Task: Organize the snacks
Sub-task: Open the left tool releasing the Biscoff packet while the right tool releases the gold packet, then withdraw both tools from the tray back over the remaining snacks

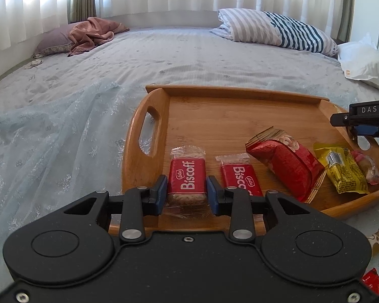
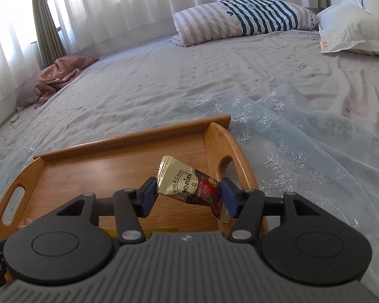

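Observation:
A wooden tray (image 1: 214, 106) lies on the bed. My left gripper (image 1: 187, 192) is shut on a red Biscoff biscuit pack (image 1: 187, 174) at the tray's near left. A second Biscoff pack (image 1: 240, 176), a red snack pack (image 1: 288, 166) and a yellow snack pack (image 1: 343, 169) lie to its right. My right gripper (image 2: 188, 194) is shut on a gold and dark Homimi candy pack (image 2: 182, 181), held above the tray's (image 2: 128, 144) right end; it also shows at the right edge of the left wrist view (image 1: 361, 118).
A sheer blue cloth (image 1: 50, 131) lies under and around the tray. A striped pillow (image 1: 278, 29), a white pillow (image 1: 363, 60) and a pink cloth (image 1: 93, 34) lie at the bed's far side. Two more snack wrappers (image 1: 376, 242) lie off the tray's near right.

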`<state>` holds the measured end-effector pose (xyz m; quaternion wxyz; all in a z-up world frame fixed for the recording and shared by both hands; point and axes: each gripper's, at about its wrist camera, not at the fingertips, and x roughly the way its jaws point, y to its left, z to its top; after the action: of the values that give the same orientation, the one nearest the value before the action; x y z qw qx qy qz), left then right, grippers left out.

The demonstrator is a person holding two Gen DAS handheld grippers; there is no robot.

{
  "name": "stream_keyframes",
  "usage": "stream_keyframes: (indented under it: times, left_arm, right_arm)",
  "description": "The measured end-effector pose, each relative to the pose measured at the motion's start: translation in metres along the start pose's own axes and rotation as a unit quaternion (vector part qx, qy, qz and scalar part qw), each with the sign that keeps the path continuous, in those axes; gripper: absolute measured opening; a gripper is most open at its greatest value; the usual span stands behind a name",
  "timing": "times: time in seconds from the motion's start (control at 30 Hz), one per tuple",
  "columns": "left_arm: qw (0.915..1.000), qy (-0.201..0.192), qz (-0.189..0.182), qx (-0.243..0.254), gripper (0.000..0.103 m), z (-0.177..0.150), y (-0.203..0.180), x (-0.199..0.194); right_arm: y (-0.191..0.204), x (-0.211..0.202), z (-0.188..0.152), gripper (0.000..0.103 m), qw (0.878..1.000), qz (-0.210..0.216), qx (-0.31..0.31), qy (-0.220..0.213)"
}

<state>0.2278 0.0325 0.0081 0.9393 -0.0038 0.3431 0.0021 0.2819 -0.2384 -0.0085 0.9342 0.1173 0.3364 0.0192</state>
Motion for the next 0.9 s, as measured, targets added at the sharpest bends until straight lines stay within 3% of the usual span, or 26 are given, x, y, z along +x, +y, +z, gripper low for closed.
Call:
stream_keyframes:
  times: [0.17, 0.3, 0.43, 0.63, 0.8, 0.9]
  left_arm:
    - [1.0, 0.0, 0.0, -0.001, 0.033, 0.0, 0.0, 0.0]
    - [1.0, -0.001, -0.005, -0.001, 0.041, 0.0, 0.0, -0.002]
    - [1.0, -0.003, -0.002, 0.002, 0.044, 0.001, -0.002, -0.004]
    - [0.9999, -0.01, -0.005, 0.004, 0.057, 0.002, -0.002, -0.011]
    - [0.9997, -0.02, -0.001, 0.013, 0.074, 0.002, -0.005, -0.02]
    - [0.9996, -0.022, -0.004, 0.016, 0.077, 0.002, -0.005, -0.026]
  right_arm:
    - [-0.004, -0.002, 0.0, 0.068, 1.0, 0.014, 0.013, -0.001]
    - [-0.005, -0.004, -0.001, 0.078, 1.0, 0.027, 0.016, 0.002]
    - [-0.002, -0.008, -0.001, 0.079, 0.999, 0.037, 0.018, -0.001]
    - [0.004, -0.016, -0.003, 0.079, 0.999, 0.042, 0.01, -0.006]
    - [0.012, -0.029, -0.007, 0.082, 0.999, 0.04, -0.017, -0.017]
    - [0.018, -0.04, -0.011, 0.085, 0.998, 0.033, -0.043, -0.026]
